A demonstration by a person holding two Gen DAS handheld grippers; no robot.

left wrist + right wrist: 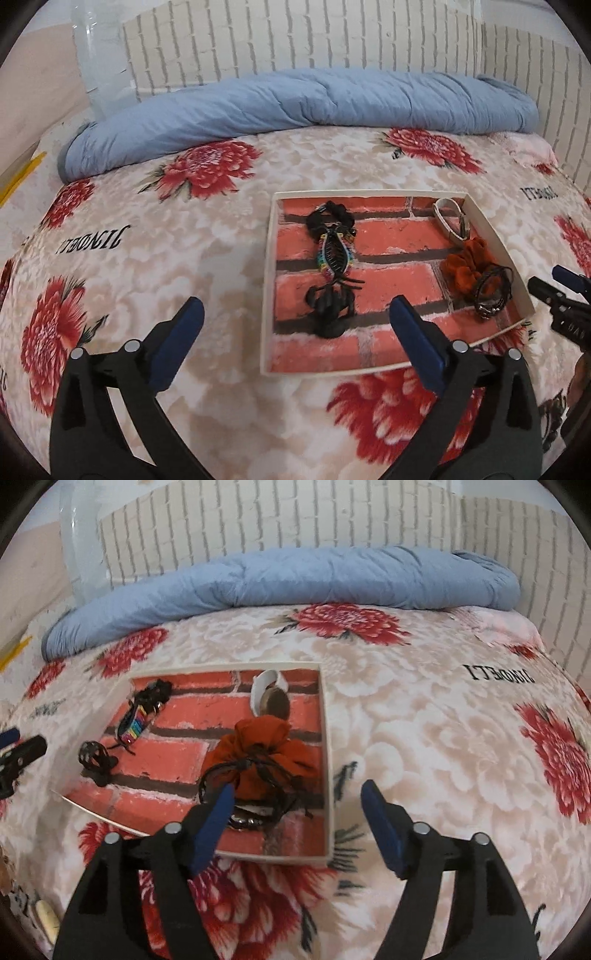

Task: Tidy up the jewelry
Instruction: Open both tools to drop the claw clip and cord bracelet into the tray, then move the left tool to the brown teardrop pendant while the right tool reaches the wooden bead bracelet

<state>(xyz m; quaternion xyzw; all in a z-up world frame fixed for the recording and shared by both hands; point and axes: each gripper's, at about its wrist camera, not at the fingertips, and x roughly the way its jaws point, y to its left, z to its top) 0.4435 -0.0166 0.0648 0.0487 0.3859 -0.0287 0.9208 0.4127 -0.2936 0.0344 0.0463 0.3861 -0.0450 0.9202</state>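
A shallow white tray (269, 258) lined with red brick print lies on the floral bed cover; it also shows in the right wrist view (326, 746). In it lie a black scrunchie (330, 216), a rainbow hair clip (334, 254), a black claw clip (330, 308), a white bangle (450, 218), an orange scrunchie (466, 267) and a black cord bracelet (493, 293). My left gripper (295, 319) is open and empty over the tray's near left edge. My right gripper (299, 801) is open and empty, just above the cord bracelet (255, 786) and orange scrunchie (264, 753).
A rolled blue quilt (303, 103) lies along the far side of the bed against a white brick wall (295, 33). The floral bed cover (166, 258) surrounds the tray. The right gripper's tip (554, 291) shows at the left view's right edge.
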